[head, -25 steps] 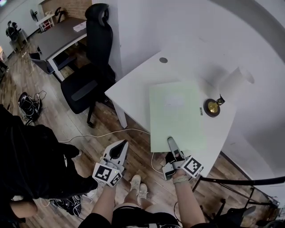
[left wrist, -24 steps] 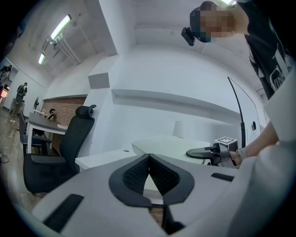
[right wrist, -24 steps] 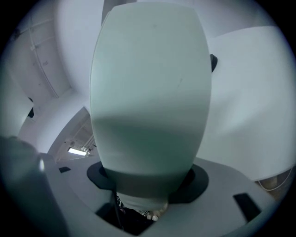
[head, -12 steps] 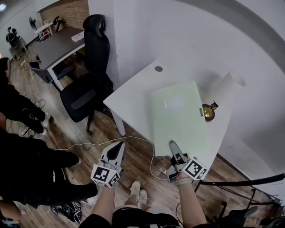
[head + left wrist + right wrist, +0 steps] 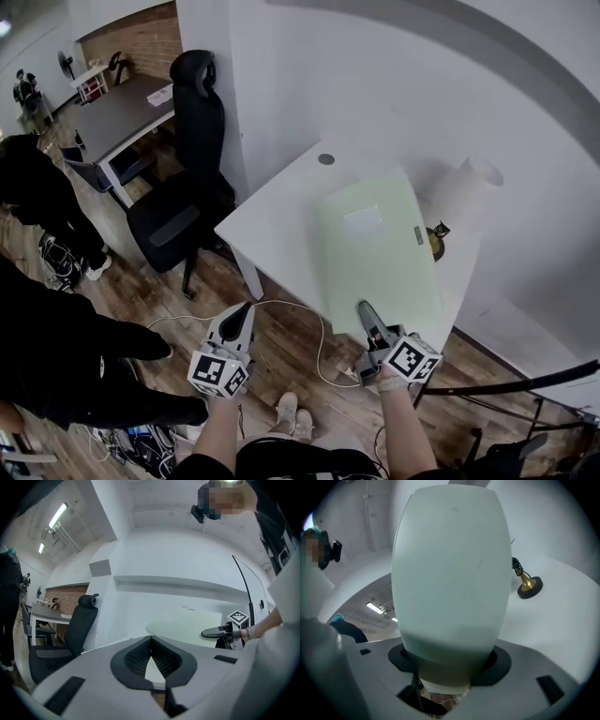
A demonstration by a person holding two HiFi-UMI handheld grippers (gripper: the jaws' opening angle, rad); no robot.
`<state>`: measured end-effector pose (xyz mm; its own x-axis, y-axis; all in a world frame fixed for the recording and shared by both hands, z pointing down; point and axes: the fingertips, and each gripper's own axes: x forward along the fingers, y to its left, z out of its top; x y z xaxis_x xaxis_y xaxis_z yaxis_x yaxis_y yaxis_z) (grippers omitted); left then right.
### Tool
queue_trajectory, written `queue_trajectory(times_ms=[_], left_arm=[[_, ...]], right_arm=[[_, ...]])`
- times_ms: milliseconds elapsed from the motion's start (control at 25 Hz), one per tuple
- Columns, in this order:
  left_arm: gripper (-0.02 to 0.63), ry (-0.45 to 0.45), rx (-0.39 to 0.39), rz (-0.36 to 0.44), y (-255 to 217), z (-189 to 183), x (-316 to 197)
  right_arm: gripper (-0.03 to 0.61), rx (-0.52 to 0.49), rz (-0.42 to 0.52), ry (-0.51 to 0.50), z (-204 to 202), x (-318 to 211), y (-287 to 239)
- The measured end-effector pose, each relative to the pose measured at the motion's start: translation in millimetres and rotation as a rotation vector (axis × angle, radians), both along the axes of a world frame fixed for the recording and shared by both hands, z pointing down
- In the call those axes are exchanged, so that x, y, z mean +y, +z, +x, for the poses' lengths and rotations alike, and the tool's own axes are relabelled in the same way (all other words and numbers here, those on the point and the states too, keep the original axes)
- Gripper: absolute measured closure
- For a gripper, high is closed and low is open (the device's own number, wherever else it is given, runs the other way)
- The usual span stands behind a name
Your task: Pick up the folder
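Over the white desk (image 5: 277, 211): pale green folder (image 5: 375, 253), closed, contents not visible. Its near edge juts past the desk's front edge; cannot tell whether the far edge rests on the desk. Right hand-held gripper (image 5: 367, 314) clamps that near edge. Left hand-held gripper (image 5: 242, 314) hangs apart above the wood floor, jaws together, nothing between them. Just beside the folder's right edge: lamp (image 5: 466, 190), white shade, brass base. Black office chair (image 5: 183, 192) left of the desk. White label (image 5: 363, 222) on the folder's cover; print too small to read.
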<state>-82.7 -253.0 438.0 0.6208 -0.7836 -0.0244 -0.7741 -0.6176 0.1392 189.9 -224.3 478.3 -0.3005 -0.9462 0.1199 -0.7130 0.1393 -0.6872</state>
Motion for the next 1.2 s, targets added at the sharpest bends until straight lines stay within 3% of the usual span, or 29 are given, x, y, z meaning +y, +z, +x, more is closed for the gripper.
queue_trajectory(times_ms=[600,1200], left_arm=[[0.600,-0.011,-0.013,0.022,-11,0,-7],[0.600,-0.040,-0.011,0.054,-34,-12,-14]], right_arm=[[0.285,0.241,0.053,0.026,22,2,-22],[0.285,0.334,0.088,0.059,37,0,-45]])
